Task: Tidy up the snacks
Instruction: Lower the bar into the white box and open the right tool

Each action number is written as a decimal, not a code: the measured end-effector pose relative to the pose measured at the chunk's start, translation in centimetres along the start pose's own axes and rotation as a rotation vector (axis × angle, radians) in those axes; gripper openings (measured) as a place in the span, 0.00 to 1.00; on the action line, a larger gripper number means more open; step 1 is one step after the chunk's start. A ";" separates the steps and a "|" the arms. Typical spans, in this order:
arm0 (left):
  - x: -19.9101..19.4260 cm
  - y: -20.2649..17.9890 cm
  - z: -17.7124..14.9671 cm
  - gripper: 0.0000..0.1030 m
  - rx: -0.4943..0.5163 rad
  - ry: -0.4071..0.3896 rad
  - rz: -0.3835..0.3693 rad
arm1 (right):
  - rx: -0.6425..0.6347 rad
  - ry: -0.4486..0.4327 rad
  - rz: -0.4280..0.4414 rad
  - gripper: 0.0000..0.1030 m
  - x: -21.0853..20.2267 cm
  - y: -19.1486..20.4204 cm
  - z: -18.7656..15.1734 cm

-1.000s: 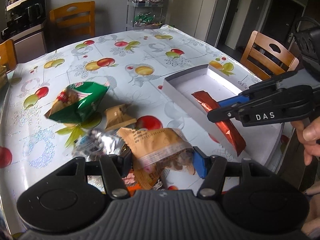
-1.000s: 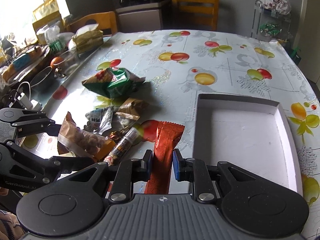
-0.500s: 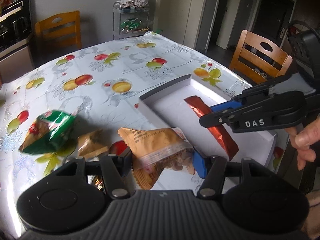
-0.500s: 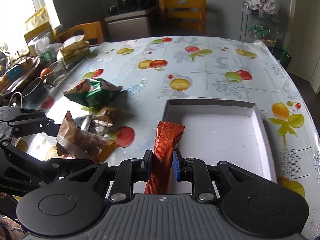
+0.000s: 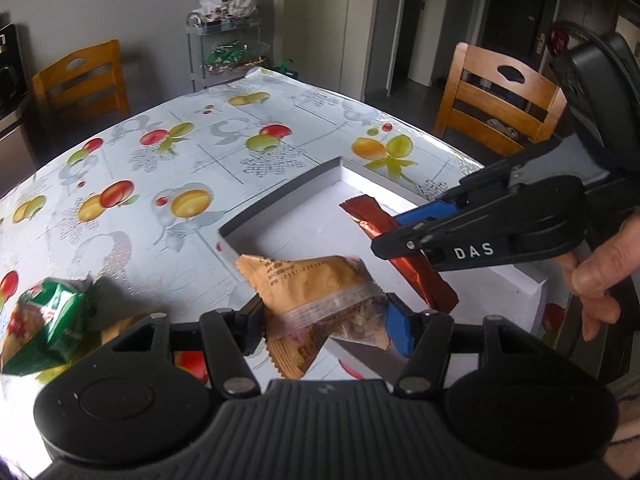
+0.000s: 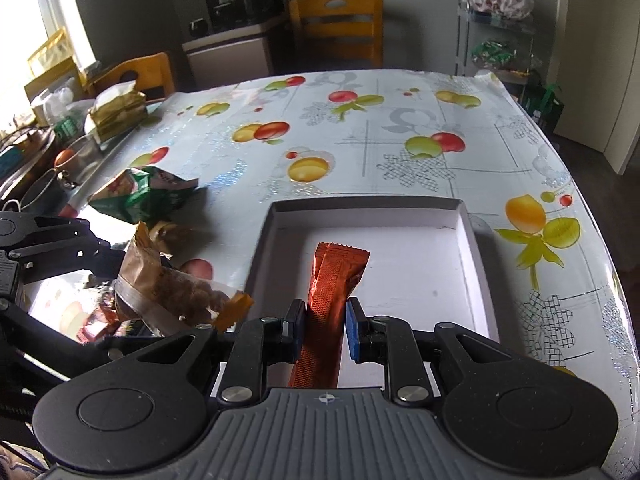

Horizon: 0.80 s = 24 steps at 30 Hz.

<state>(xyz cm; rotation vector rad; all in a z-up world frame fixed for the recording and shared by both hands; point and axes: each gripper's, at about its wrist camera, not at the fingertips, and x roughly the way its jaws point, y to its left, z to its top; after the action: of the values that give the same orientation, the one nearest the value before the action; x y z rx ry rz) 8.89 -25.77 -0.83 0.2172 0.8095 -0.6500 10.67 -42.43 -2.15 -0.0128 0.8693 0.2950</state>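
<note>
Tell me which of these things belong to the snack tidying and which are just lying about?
Job:
orange nut packet
red snack bar
white tray
green snack bag

Lying about:
wooden chair
wire shelf rack
clutter by the window

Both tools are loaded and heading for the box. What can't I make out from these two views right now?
- Orange nut bag, left wrist: print blurred, lower end behind the left tool.
- Red bar, right wrist: tail hidden under the right tool.
- White box: near wall hidden by the tool body.
</note>
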 end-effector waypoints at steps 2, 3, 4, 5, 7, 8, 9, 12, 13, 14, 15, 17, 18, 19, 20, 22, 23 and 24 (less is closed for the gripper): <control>0.7 -0.3 0.2 0.57 0.009 0.011 -0.004 | 0.005 0.005 -0.003 0.22 0.3 -0.5 0.0; 1.0 -0.4 0.3 0.57 0.011 0.016 -0.005 | 0.005 0.007 -0.005 0.22 0.4 -0.7 0.0; 1.4 -0.5 0.3 0.57 0.014 0.022 -0.007 | 0.003 0.010 -0.009 0.22 0.6 -1.0 -0.1; 1.7 -0.7 0.4 0.57 0.019 0.024 -0.009 | 0.002 0.013 -0.012 0.22 0.7 -1.2 -0.1; 2.5 -1.1 0.7 0.57 0.034 0.028 -0.009 | 0.008 0.019 -0.016 0.22 0.9 -1.7 -0.2; 2.8 -1.1 0.8 0.57 0.038 0.029 -0.010 | 0.011 0.023 -0.019 0.22 1.1 -1.9 -0.3; 3.1 -1.2 0.8 0.57 0.042 0.031 -0.012 | 0.016 0.026 -0.020 0.22 1.1 -2.0 -0.4; 3.8 -1.4 1.0 0.57 0.049 0.037 -0.015 | 0.031 0.030 -0.025 0.22 1.4 -2.4 -0.4; 4.1 -1.4 1.1 0.57 0.052 0.039 -0.017 | 0.035 0.031 -0.027 0.22 1.5 -2.4 -0.4; 4.3 -1.4 1.1 0.57 0.054 0.039 -0.018 | 0.037 0.032 -0.033 0.22 1.6 -2.5 -0.5; 4.5 -1.5 1.1 0.57 0.060 0.040 -0.017 | 0.038 0.036 -0.041 0.22 1.7 -2.5 -0.5; 4.9 -1.6 1.1 0.57 0.068 0.044 -0.020 | 0.040 0.050 -0.056 0.22 2.2 -2.7 -0.6; 5.2 -1.5 1.2 0.57 0.070 0.047 -0.024 | 0.038 0.054 -0.061 0.22 2.4 -2.7 -0.7; 5.6 -1.6 1.3 0.57 0.073 0.052 -0.026 | 0.033 0.059 -0.071 0.22 2.7 -2.7 -0.8; 5.9 -1.7 1.3 0.57 0.077 0.055 -0.027 | 0.030 0.064 -0.081 0.22 2.9 -2.8 -0.8; 6.7 -2.0 1.4 0.57 0.092 0.066 -0.032 | 0.031 0.072 -0.097 0.22 3.3 -3.0 -1.1; 7.1 -2.1 1.5 0.57 0.098 0.072 -0.035 | 0.028 0.077 -0.106 0.22 3.5 -3.1 -1.2; 7.4 -2.3 1.5 0.57 0.104 0.078 -0.039 | 0.028 0.083 -0.112 0.22 3.7 -3.2 -1.3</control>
<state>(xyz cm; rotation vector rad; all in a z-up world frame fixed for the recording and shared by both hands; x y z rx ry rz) 12.12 -31.57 -5.10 0.3236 0.8568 -0.7254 12.78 -44.78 -6.07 -0.0478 0.9514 0.1782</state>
